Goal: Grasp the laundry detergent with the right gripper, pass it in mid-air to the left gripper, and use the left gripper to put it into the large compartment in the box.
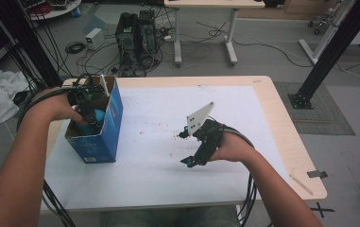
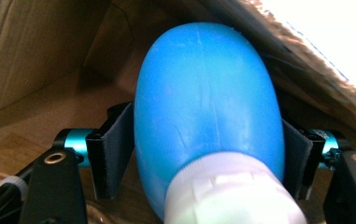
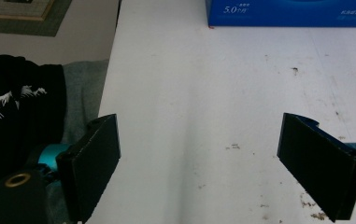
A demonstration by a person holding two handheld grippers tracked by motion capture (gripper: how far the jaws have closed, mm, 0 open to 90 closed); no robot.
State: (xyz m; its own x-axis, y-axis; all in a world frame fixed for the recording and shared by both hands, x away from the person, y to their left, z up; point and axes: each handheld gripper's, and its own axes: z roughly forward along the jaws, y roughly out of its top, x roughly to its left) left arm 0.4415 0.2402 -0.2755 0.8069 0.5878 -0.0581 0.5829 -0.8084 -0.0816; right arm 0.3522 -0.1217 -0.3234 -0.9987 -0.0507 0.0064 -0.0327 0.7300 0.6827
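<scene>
High view: the left gripper [image 1: 89, 109] is lowered into an open-topped blue cardboard box [image 1: 111, 124] standing at the table's left edge. A blue bottle [image 1: 98, 116] is seen between its jaws, inside the box. The right gripper [image 1: 197, 147] is held over the white sheet [image 1: 158, 123] mid-table, well apart from the box, with free room all round it. The wooden table edge [image 1: 286, 137] is left bare on the right.

Left gripper view: a smooth, rounded blue plastic bottle [image 2: 206, 102] with a white ribbed cap [image 2: 231, 193] is seen between the flat black pads [image 2: 115, 154], which lie against both its sides. Brown corrugated box walls [image 2: 35, 51] are close on every side; little room is left.

Right gripper view: the right gripper [image 3: 199, 168] is held wide open, nothing between the jaws. A matte white sheet [image 3: 203, 93] with small dark specks is seen below, the blue box [image 3: 288, 13] at the far edge.
</scene>
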